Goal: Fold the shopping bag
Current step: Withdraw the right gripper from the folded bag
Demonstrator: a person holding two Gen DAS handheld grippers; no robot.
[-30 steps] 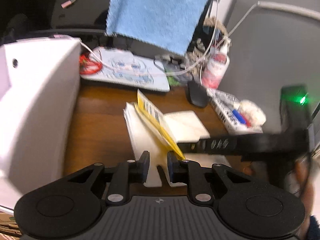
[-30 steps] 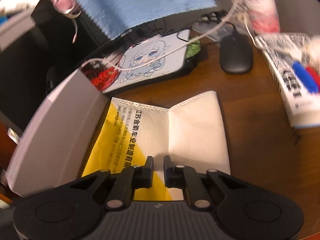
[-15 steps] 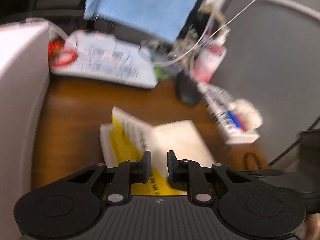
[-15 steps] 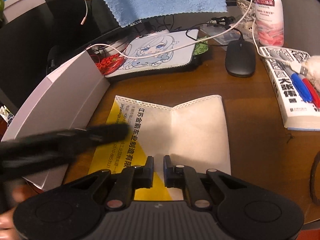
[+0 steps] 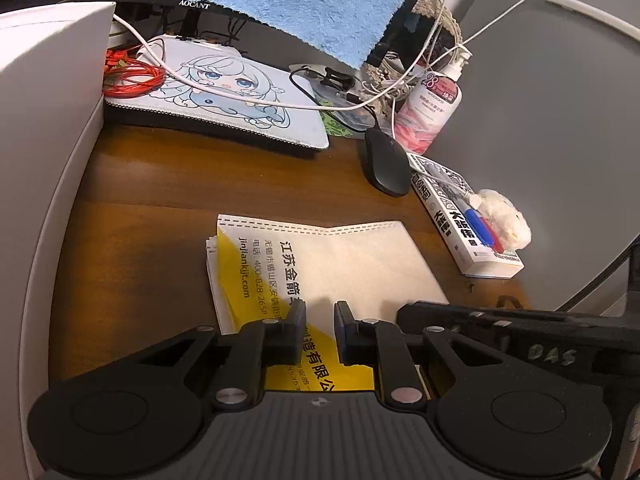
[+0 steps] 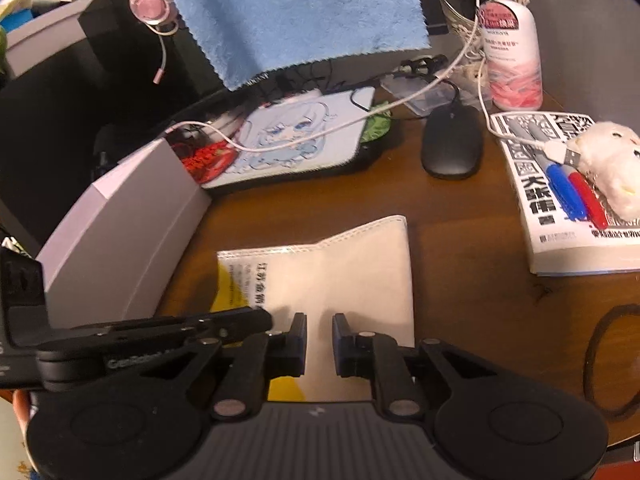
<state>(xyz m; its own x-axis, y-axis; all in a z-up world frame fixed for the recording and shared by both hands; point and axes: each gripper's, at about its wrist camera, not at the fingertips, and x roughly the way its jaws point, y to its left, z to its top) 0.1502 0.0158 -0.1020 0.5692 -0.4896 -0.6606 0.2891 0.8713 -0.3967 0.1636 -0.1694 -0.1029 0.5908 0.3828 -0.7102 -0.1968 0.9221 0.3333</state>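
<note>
My folded shopping bag (image 5: pixel 360 264) lies flat on the brown wooden desk (image 5: pixel 160 184), its soft white non-woven cloth carrying a yellow printed panel. My left gripper (image 5: pixel 320 316) and right gripper (image 6: pixel 319 330) hover side by side over its near edge, both sets of fingers slightly spread and pinching nothing. A white box (image 5: pixel 44 140) walls off the left; a black mouse (image 5: pixel 384 164), a thick book (image 5: pixel 464 220) with markers and a fluffy toy lie to the right.
</note>
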